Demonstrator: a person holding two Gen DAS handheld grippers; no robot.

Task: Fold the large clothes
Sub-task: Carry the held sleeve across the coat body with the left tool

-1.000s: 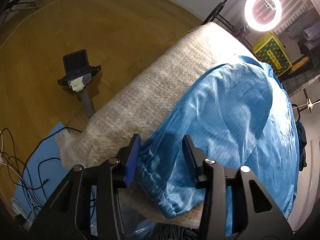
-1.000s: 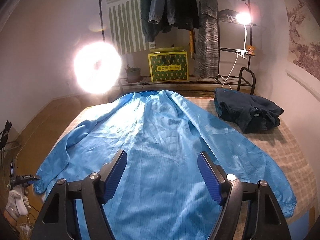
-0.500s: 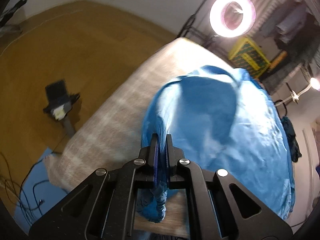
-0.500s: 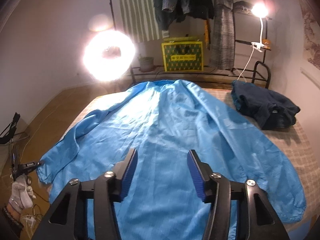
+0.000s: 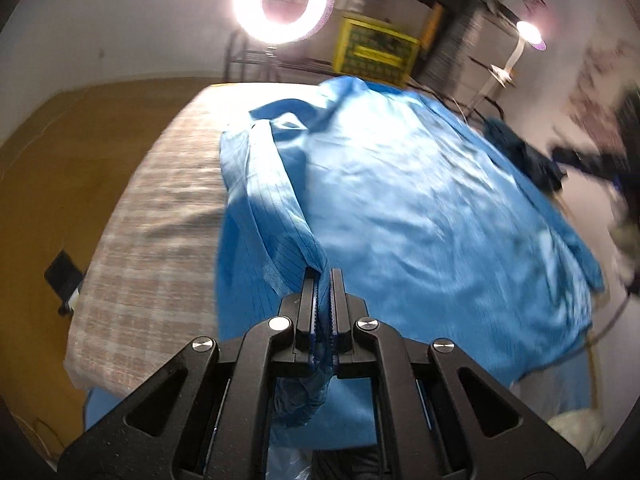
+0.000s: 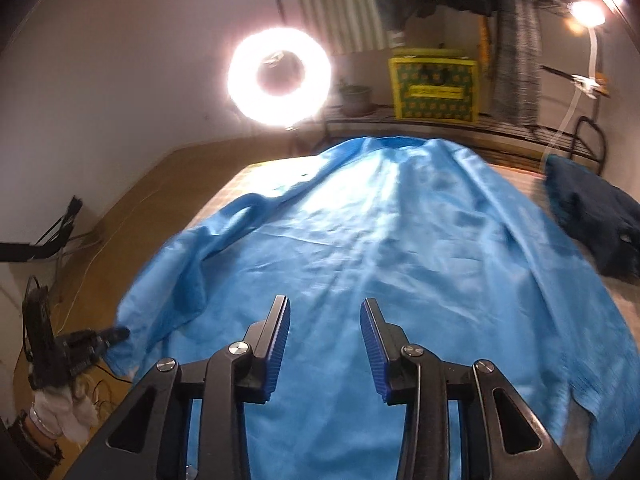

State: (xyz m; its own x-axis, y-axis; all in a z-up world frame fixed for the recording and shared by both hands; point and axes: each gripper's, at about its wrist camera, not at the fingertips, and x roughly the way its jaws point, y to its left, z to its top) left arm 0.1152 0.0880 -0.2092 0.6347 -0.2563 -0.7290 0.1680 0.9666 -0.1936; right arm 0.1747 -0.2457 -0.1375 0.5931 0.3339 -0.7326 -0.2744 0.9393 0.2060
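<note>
A big light-blue coat (image 6: 384, 240) lies spread over the bed, collar at the far end. My left gripper (image 5: 322, 280) is shut on the cuff of its left sleeve (image 5: 276, 204), which hangs lifted in a taut band above the bed. In the right wrist view that same left gripper (image 6: 106, 336) shows at the lower left, held by a white-gloved hand (image 6: 60, 412), with the sleeve end in it. My right gripper (image 6: 325, 312) hovers over the coat's lower middle; its jaws are closing with only flat cloth below them, nothing pinched.
A dark folded garment (image 6: 592, 216) lies on the bed's far right. The checked bed cover (image 5: 152, 240) shows bare on the left. A ring light (image 6: 279, 76), a yellow box (image 6: 434, 90), a clothes rack and a lamp (image 6: 586, 14) stand beyond the bed. Wooden floor (image 5: 52, 160) lies left.
My left gripper closed on the sleeve cuff and carried it up and toward the coat's middle. My right gripper narrowed its jaws and moved forward and lower over the coat.
</note>
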